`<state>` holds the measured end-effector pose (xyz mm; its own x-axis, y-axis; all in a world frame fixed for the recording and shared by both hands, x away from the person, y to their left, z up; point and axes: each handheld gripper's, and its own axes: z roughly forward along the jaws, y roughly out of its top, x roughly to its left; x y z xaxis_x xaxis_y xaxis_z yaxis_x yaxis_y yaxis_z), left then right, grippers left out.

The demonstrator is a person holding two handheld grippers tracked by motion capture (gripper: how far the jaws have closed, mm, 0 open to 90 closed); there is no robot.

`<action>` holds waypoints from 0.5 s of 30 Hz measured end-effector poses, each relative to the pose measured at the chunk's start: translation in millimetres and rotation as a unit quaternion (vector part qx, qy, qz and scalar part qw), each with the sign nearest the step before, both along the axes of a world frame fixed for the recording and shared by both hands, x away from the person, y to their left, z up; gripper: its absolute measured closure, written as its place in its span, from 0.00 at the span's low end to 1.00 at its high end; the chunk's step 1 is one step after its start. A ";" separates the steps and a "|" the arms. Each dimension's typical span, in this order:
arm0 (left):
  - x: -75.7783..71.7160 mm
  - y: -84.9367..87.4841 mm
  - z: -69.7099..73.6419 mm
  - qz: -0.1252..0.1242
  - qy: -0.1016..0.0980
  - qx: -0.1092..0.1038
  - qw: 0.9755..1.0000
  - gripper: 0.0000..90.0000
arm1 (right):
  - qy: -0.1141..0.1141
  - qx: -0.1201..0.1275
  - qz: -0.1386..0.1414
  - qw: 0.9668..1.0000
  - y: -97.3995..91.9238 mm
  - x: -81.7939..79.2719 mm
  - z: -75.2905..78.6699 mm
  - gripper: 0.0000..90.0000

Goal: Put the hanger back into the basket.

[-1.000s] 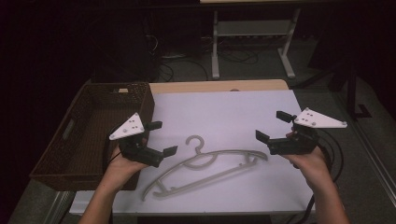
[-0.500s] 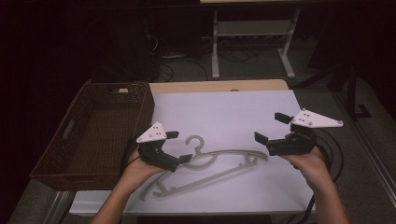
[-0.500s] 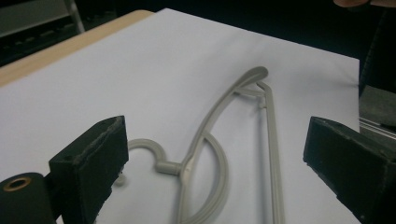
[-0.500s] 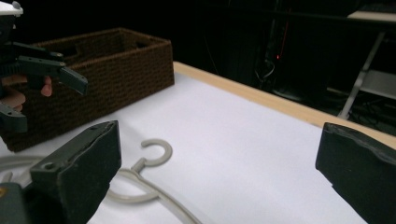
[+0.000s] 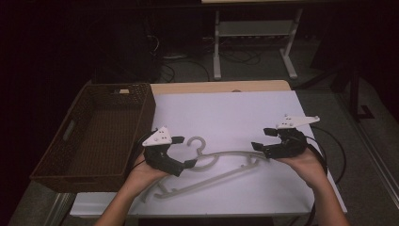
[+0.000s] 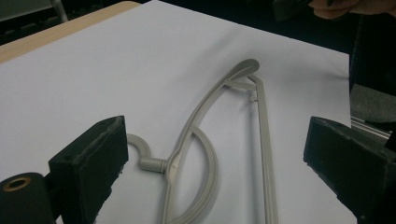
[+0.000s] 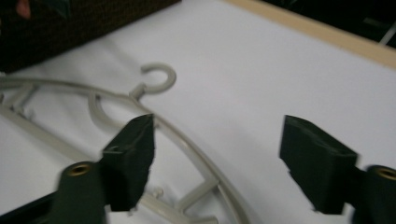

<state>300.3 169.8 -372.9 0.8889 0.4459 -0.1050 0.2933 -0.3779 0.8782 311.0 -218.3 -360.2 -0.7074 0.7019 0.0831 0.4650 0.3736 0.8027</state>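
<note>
A grey plastic hanger (image 5: pixel 221 160) lies flat on the white table top (image 5: pixel 226 113), with its hook (image 5: pixel 197 141) pointing away from me. My left gripper (image 5: pixel 184 151) is low over the hook end. Its jaws stand wide open either side of the hook (image 6: pixel 140 151) and neck, touching nothing. My right gripper (image 5: pixel 259 139) is down at the hanger's right shoulder. Its jaws have just been closing, and in the right gripper view the hanger's curved arm (image 7: pixel 187 140) runs under the left jaw. The pads (image 7: pixel 133 144) stand apart from it.
A brown wicker basket (image 5: pixel 56 174) stands at the table's left edge, close to my left hand; its dark wall (image 7: pixel 93 23) shows at the top left of the right gripper view. Cables trail from both grippers. A metal stand (image 5: pixel 254 33) is on the floor beyond the table.
My left gripper has moved right and down from beside the basket to the hanger's hook. My right gripper has sunk to the hanger's right end and its jaws are narrower.
</note>
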 end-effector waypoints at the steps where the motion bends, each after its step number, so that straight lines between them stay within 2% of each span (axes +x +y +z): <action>1: 0.0 0.0 0.0 0.000 0.000 -0.001 1.000 0.07 | 0.007 -0.008 -0.004 1.000 -0.9 1.8 -3.3 0.37; 3: -0.2 0.1 0.2 -0.001 0.000 -0.002 1.000 0.07 | 0.020 -0.022 -0.004 1.000 -2.7 5.1 -10.4 0.44; 4: -0.2 0.1 0.2 -0.001 0.000 -0.002 1.000 0.07 | 0.020 -0.022 -0.004 1.000 -2.7 5.1 -10.4 0.44; 5: -0.4 0.1 0.3 -0.002 0.001 -0.002 1.000 0.07 | 0.029 -0.036 0.001 0.999 -6.0 8.5 -17.7 0.51; 7: -0.6 0.4 0.2 -0.002 0.002 -0.002 1.000 0.07 | 0.047 -0.041 -0.001 0.998 -8.6 11.4 -24.4 0.58; 8: -0.6 0.4 0.2 -0.002 0.002 -0.002 1.000 0.07 | 0.047 -0.041 -0.001 0.998 -8.6 11.4 -24.4 0.58; 9: -0.7 0.3 -0.2 -0.002 0.004 -0.003 1.000 0.07 | 0.065 -0.046 -0.006 0.997 -11.6 14.5 -31.0 0.62; 10: -0.7 0.3 -0.2 -0.002 0.004 -0.003 1.000 0.07 | 0.065 -0.046 -0.006 0.997 -11.6 14.5 -31.0 0.62; 11: -0.7 0.3 -0.3 -0.002 0.005 -0.004 1.000 0.07 | 0.076 -0.063 -0.008 0.995 -13.8 17.6 -36.2 0.67; 15: -0.6 0.6 0.1 -0.003 0.004 -0.004 1.000 0.07 | 0.102 -0.060 -0.006 0.993 -16.8 21.5 -45.5 0.76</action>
